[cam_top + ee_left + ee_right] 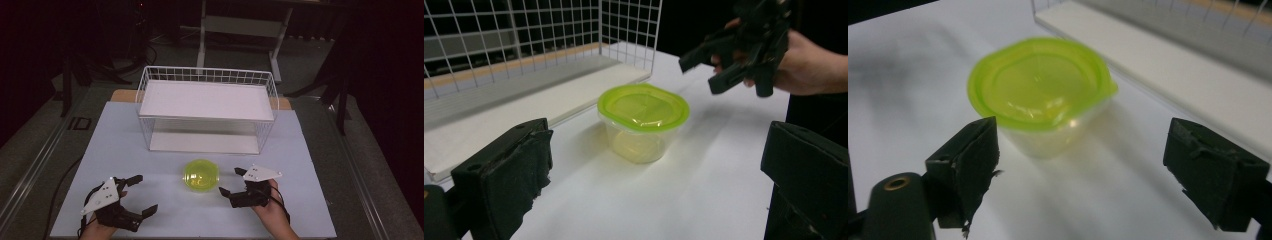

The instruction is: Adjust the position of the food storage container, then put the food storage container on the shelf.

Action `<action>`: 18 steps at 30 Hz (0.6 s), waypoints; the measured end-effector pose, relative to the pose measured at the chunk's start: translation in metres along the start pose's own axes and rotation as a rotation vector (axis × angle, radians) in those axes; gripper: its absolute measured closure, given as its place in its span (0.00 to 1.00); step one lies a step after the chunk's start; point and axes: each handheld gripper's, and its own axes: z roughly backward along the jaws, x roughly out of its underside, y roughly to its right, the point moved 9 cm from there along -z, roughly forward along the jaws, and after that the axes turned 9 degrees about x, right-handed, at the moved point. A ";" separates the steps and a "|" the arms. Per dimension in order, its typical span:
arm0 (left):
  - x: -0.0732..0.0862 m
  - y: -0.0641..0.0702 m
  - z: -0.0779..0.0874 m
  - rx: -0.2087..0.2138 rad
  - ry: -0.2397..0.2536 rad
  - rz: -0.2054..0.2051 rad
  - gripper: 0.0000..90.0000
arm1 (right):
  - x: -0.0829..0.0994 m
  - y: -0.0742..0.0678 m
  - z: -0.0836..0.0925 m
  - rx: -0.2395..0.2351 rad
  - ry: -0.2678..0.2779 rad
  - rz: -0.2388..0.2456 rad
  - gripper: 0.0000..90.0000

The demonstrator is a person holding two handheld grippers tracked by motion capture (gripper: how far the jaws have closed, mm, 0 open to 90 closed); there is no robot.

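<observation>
High view: tub (201, 176) sits just left of right gripper (231, 182), jaws wide, empty. Left gripper (142, 195) farther off, also wide open, empty.

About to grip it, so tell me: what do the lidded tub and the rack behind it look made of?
Tub: thin, see-through plastic by its look; the table shows through its wall. Its lid: glossy translucent green plastic with highlights. Rack: white-coated wire grid, probably metal, with matte white shelves.

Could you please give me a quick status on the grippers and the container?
Left gripper and right gripper open, empty. Green-lidded container upright on table, untouched. Path clear.
</observation>
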 end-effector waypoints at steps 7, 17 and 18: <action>-0.006 -0.005 -0.009 0.048 -0.034 0.058 0.01 | -0.016 -0.009 0.003 0.016 0.025 0.045 0.20; -0.021 -0.005 -0.032 0.083 -0.067 0.085 0.01 | -0.028 -0.011 0.002 0.021 -0.002 -0.006 0.18; -0.023 -0.006 -0.035 0.079 -0.072 0.080 0.01 | -0.029 -0.011 0.002 0.024 0.004 -0.010 0.18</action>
